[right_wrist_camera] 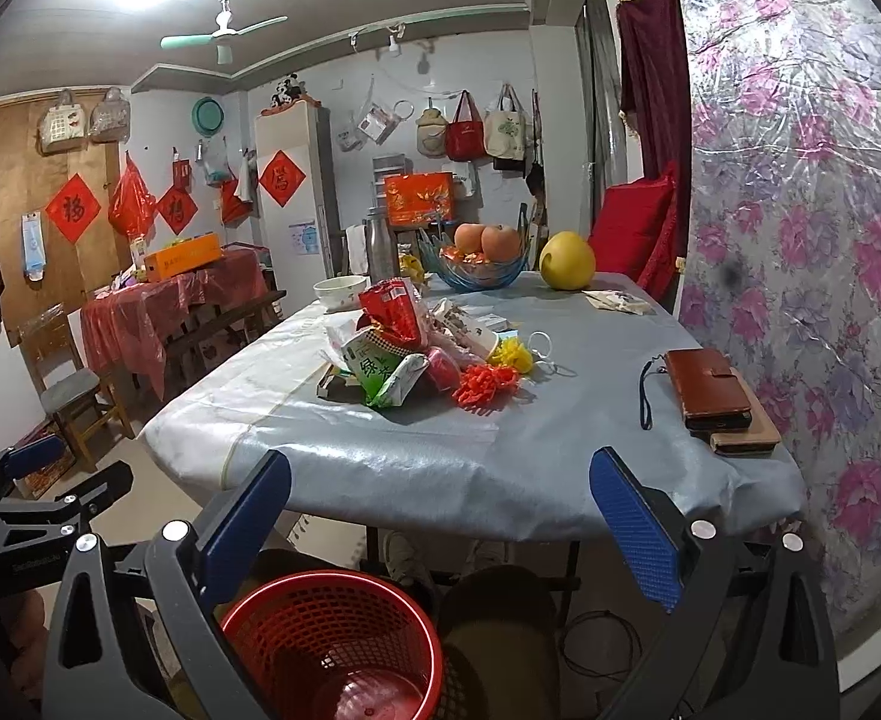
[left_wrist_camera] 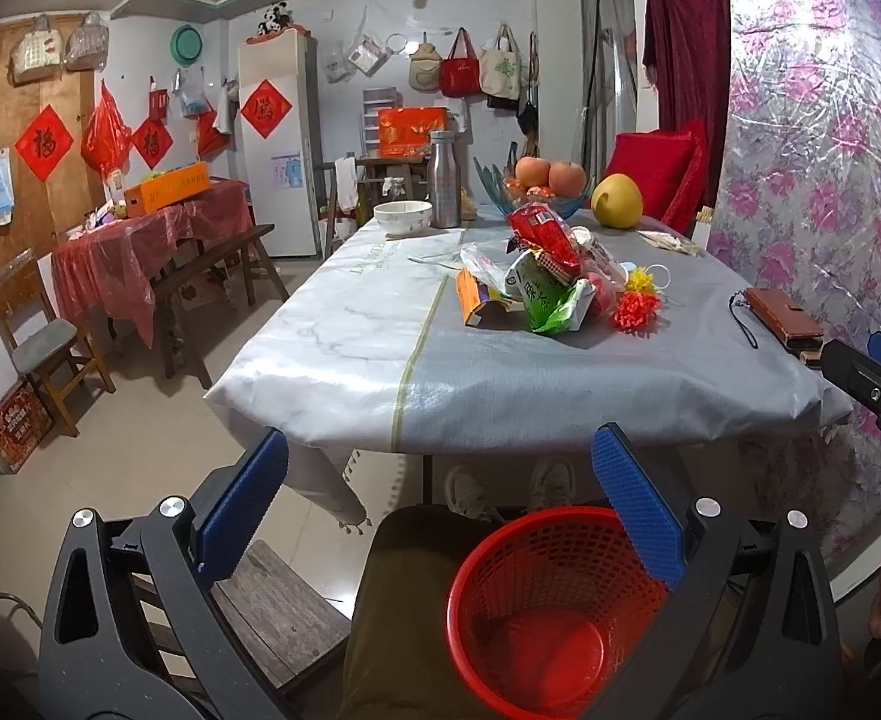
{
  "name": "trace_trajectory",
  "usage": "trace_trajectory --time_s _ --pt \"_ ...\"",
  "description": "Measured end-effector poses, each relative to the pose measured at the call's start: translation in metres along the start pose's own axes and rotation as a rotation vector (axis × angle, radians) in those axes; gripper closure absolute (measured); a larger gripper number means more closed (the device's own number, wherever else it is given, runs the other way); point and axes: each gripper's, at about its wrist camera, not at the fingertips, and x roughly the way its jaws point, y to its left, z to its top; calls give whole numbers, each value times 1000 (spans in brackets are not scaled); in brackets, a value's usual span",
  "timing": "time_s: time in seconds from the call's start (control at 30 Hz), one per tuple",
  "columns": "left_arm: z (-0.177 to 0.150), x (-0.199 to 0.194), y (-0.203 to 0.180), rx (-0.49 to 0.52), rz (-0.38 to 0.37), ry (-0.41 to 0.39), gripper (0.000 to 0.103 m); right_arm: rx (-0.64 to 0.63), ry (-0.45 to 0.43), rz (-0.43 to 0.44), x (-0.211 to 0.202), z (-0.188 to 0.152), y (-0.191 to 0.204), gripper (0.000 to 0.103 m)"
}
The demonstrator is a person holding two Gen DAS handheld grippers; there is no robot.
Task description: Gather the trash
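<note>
I hold my left gripper [left_wrist_camera: 440, 504] and right gripper [right_wrist_camera: 440, 516] spread wide, empty, short of the grey cloth-covered table [right_wrist_camera: 560, 450]. The heap of crumpled wrappers [right_wrist_camera: 392, 348] lies mid-table (red mesh plastic basket [right_wrist_camera: 332, 642] below its near edge).

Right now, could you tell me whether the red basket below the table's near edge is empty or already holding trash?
Empty. The red basket stands upright, and both wrist views look down to its bare floor; the wrappers are on the table.
</note>
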Motion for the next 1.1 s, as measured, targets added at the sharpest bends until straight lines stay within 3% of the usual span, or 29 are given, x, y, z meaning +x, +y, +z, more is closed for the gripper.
trace_trajectory --time_s 1.1 --pt "-3 0 -2 -1 2 0 6 -4 -4 13 -4 6 1 5"
